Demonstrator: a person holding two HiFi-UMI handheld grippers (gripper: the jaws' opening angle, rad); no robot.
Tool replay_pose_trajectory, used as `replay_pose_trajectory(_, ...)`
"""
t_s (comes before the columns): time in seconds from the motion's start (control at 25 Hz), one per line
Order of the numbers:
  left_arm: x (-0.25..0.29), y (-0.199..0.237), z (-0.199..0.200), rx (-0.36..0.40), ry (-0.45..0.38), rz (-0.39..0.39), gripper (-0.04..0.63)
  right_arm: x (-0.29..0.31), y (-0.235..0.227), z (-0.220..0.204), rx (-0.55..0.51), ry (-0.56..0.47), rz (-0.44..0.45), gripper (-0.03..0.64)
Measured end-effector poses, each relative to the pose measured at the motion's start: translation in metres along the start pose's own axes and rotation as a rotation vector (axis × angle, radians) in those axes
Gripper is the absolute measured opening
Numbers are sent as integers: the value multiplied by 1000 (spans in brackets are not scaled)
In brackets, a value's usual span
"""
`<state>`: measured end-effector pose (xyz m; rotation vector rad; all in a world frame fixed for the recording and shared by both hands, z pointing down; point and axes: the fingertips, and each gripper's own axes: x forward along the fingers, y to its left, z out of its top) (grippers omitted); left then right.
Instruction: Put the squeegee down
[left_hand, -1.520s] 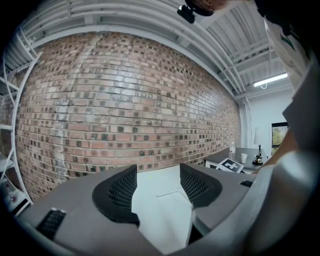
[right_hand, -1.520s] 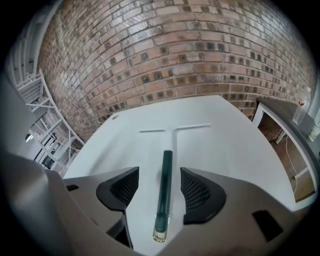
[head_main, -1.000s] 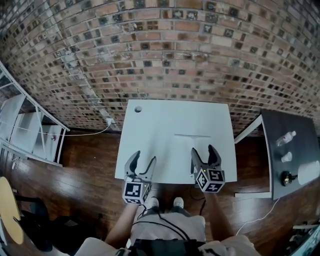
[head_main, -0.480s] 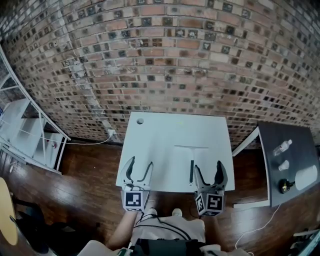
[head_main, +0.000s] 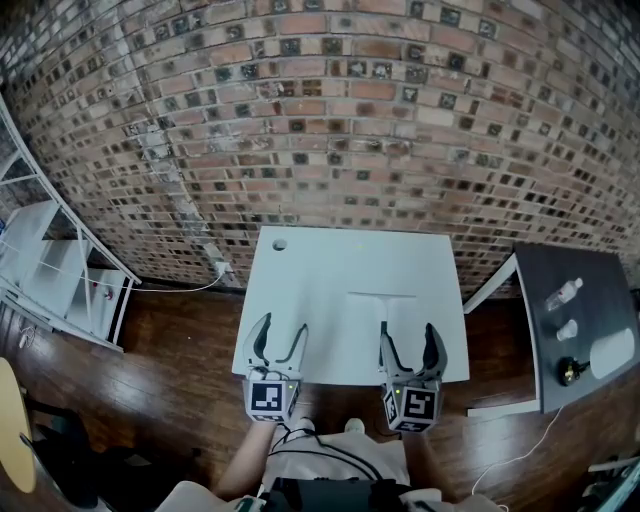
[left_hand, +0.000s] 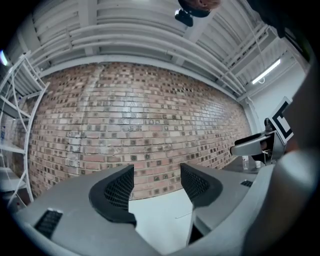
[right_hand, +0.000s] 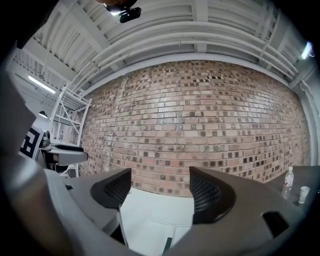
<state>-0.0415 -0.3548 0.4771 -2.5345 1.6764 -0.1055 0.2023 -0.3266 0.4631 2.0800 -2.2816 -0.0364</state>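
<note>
- Right gripper (head_main: 408, 338): jaws wide apart and closing, nothing between them. Held level at the near edge of the table (head_main: 330, 265).
- Left gripper (head_main: 282, 328): jaws parted and empty, level at the near left of the table.
- Squeegee (head_main: 383, 312): flat on the white top, right of centre. Blade lying across, toward the brick wall (head_main: 330, 120), dark handle toward the person.
- Handle end overlapped by the right gripper's inner finger in the head view. Seen lower than the gap in the right gripper view (right_hand: 167, 245), so judged clear of the pads.
- Between the left pads (left_hand: 156, 180): only tabletop and wall.
- Done, by the look of it: squeegee set down and let go.
- Left, at most: drawing both grippers clear. Nothing more to place.
- Small risk: nudging the handle with the right inner finger, close beside it.
</note>
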Motion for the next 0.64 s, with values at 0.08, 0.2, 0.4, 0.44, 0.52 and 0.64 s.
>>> replay_pose_trajectory(0.08, -1, -2, 1, -12, -10, -4, 273, 0, 0, -2, 4, 2, -1, 385)
replay_pose_trajectory(0.2, -1, -2, 5, -32, -16, -4, 273, 0, 2, -1, 3, -1, 3, 383)
replay_pose_trajectory(0.4, 0, -3, 10, -54, -15, -13, 273, 0, 6, -2, 13, 18, 16, 383)
replay_pose_trajectory(0.44, 0, -3, 9, -49, -10, -13, 273, 1, 8, -2, 14, 19, 20, 383)
replay_pose_trajectory(0.52, -1, -1, 0, -23, 11, -13, 273, 0, 7, -3, 9, 19, 19, 383)
replay_pose_trajectory(0.64, 1, -5, 2, -30, 3, -23, 273, 1, 6, -5, -5, 18, 18, 383)
